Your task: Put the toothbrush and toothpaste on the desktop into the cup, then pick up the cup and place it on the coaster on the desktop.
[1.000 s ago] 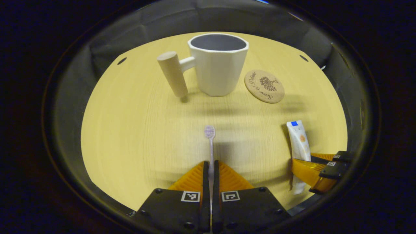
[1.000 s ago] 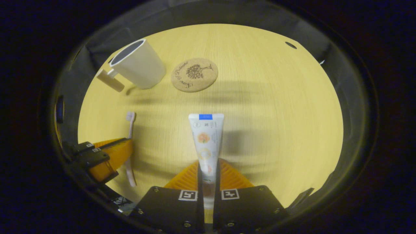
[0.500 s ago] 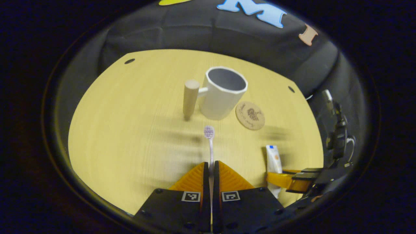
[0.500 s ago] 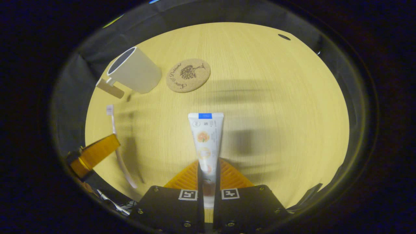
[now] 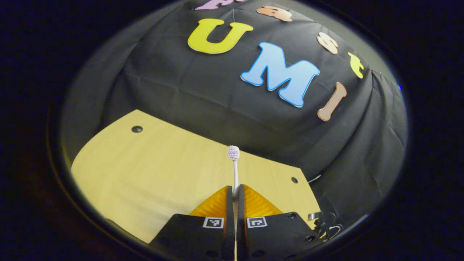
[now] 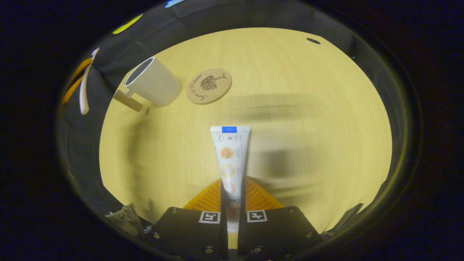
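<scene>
The left gripper [image 5: 235, 192] has lifted, clamping the toothbrush [image 5: 234, 163]; the right gripper [image 6: 232, 192], clamping the toothpaste [image 6: 229, 152], is nearer the far-left cup [image 6: 154, 82].

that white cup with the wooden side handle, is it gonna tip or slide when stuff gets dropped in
The white faceted cup with a wooden peg handle probably stands fairly steady: it looks broad for its height. The handle juts to one side, so a knock there might turn it. On the smooth pale wooden desktop it could slide.
</scene>
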